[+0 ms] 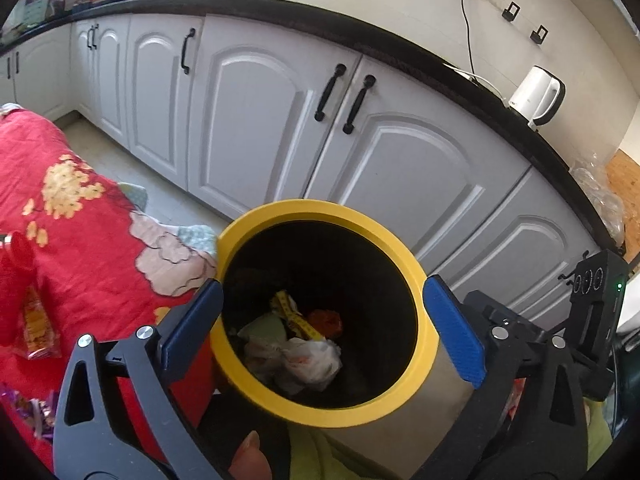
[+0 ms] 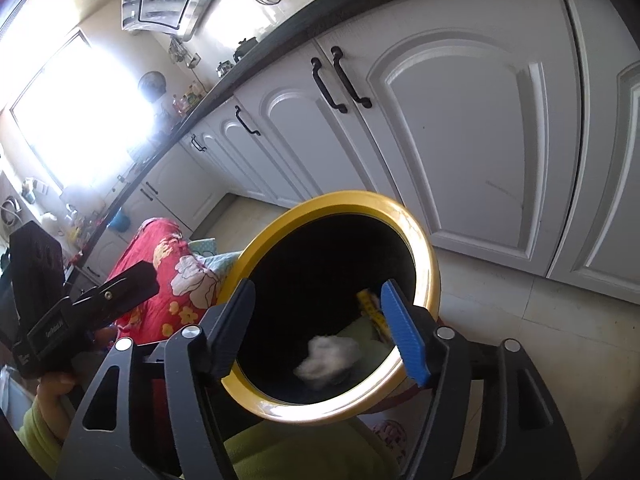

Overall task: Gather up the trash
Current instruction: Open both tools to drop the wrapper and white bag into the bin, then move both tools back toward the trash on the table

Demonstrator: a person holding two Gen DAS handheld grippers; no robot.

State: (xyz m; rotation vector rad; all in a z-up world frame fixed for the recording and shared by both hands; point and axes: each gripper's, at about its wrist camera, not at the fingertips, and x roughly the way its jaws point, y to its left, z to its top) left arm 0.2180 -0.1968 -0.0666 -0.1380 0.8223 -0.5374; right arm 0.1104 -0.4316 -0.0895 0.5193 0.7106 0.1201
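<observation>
A bin with a yellow rim (image 1: 425,344) and a steel body stands below both grippers. My left gripper (image 1: 322,292) hangs open over its mouth, its blue pads wide apart and nothing between them. Inside lie a white plastic bag (image 1: 306,360), a yellow strip (image 1: 292,316), an orange wrapper (image 1: 326,320) and a pale green scrap (image 1: 264,326). My right gripper (image 2: 318,286) is open over the same bin's rim (image 2: 340,200). A blurred white wad (image 2: 328,356) shows inside the bin below its fingers, free of the pads. An orange snack wrapper (image 1: 36,328) lies on the red flowered cloth (image 1: 88,240).
White cabinet doors (image 1: 256,120) with black handles run under a black counter (image 1: 360,36) just behind the bin. A white kettle (image 1: 538,96) stands on the counter. More wrappers (image 1: 36,408) lie at the cloth's near edge. A person's thumb (image 1: 250,456) and green sleeve (image 2: 304,452) are in front.
</observation>
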